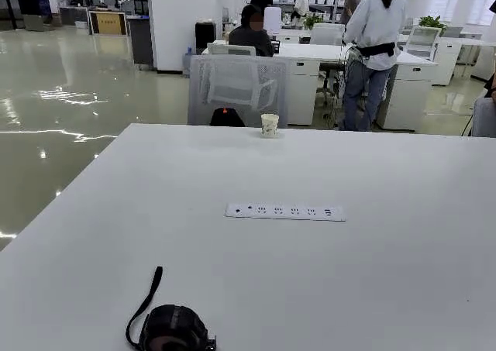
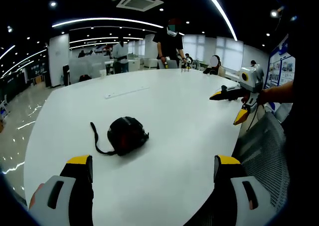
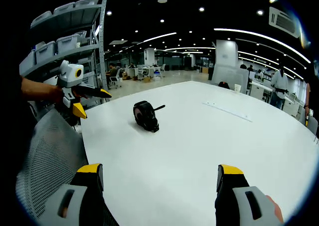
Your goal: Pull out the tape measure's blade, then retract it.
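I see a large white table [image 1: 387, 211] reaching from me to the far side. The tape measure [image 2: 127, 134], a round black case with a thin black wrist strap, lies near the table's near edge. In the head view the bottom edge cuts through its case. The strap lies flat on the surface and stretches away from the case. I cannot make out the blade tip.

My left gripper [image 2: 153, 161] has its yellow-tipped jaws wide apart and grips nothing. My right gripper [image 3: 162, 170] is the same, spread and not holding anything. Both hang near the table's near edge, one on each side, well apart from the tape measure. Between each gripper and the tape measure is bare white surface.

At the far edge stands a grey mesh office chair [image 1: 236, 87]. A long flat white power strip [image 1: 285, 211] lies near the middle, beyond the tape measure. A small white paper cup [image 1: 269, 125] stands upright at the far edge.
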Tool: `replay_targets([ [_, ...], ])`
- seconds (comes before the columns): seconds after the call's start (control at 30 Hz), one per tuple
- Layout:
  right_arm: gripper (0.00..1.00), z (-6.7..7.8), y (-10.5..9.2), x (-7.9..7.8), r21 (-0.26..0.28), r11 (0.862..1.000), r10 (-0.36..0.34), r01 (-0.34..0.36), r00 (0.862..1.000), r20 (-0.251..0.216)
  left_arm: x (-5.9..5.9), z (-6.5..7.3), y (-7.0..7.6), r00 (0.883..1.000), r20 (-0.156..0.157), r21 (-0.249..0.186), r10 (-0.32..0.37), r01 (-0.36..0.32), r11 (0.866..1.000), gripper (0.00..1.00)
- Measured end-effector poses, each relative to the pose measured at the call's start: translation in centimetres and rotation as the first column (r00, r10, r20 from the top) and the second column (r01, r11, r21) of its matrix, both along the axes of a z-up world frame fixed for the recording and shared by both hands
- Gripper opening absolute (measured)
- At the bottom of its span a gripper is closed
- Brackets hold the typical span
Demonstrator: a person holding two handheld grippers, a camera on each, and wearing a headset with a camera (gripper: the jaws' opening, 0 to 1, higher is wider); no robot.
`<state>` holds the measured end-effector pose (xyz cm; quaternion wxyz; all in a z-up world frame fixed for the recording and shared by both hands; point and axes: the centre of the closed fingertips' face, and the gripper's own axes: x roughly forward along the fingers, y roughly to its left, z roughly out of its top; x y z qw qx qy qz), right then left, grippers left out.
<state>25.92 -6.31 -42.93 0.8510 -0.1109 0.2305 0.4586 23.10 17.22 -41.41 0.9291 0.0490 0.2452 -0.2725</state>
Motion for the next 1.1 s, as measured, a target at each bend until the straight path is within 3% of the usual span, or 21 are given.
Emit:
replay_targets([
  [0.23, 0.91, -0.1, 0.0, 0.6, -0.040, 0.998, 0.048, -0.047, 0.999, 0.018, 0.7, 0.0, 0.3, 1.000, -0.010, 0.015, -0.025, 0.025, 1.000, 0.99],
  [0.67, 0.87, -0.8, 0.5, 1.8, -0.083, 0.988, 0.128, -0.128, 0.992, -0.001, 2.1, -0.3, 0.9, 0.998, -0.026, 0.034, -0.063, 0.064, 0.997, 0.95],
  [1.1, 0.78, -1.3, 1.7, 3.7, -0.139, 0.967, 0.218, -0.215, 0.976, 0.003, 4.0, -1.1, 1.5, 0.990, -0.053, 0.106, -0.131, 0.136, 0.985, 0.84],
])
